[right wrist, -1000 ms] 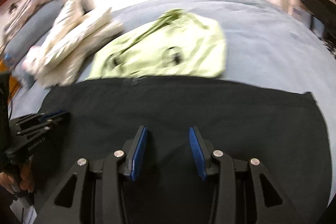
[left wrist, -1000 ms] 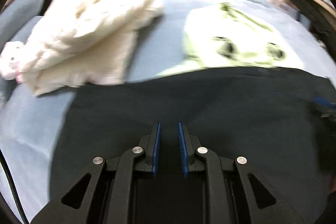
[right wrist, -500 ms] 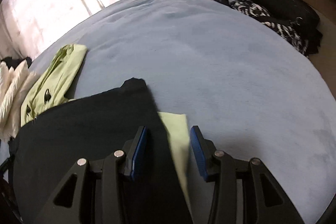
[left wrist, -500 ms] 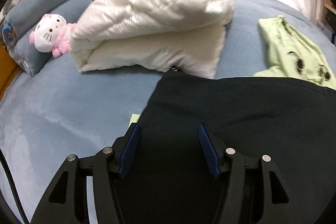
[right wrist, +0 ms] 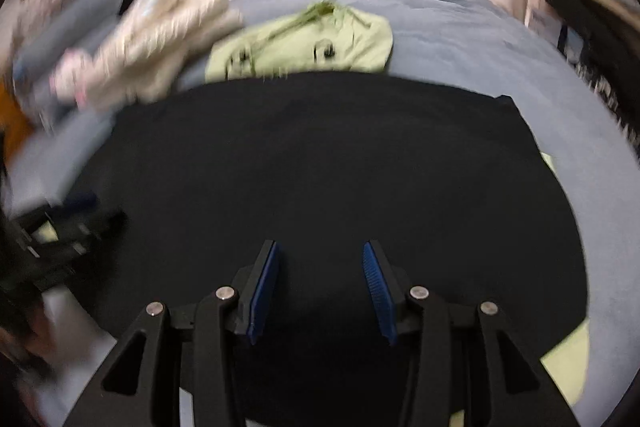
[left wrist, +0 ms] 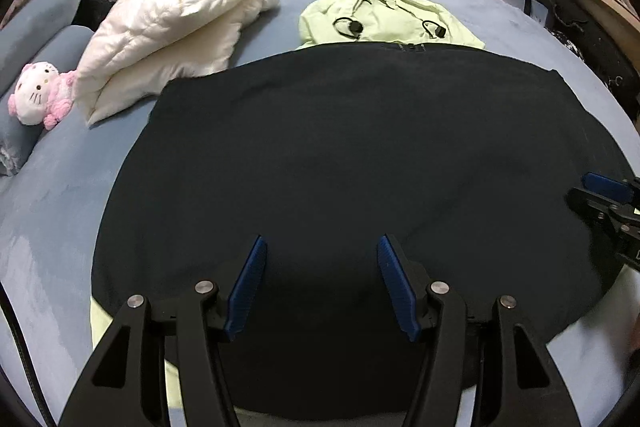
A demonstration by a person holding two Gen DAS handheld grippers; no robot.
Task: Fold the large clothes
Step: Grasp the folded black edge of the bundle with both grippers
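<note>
Matte black garment (left wrist: 352,163), spread flat on plush blue bed (left wrist: 52,195), long axis left-right; left tongs (left wrist: 320,279) and right tongs (right wrist: 320,279) apart, empty.

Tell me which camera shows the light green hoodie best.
The left wrist view: the light green hoodie is sharp there, drawstrings and black loops visible beyond the black garment. The right wrist view shows the same hoodie smeared by motion blur.

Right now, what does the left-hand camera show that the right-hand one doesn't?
Only the left view shows the pink and white plush cat sharply, plus the right gripper. Only the right view shows the left gripper, blurred, and a pale green edge beneath the dark cloth. Both show the dark garment, green hoodie and cream quilt.
</note>
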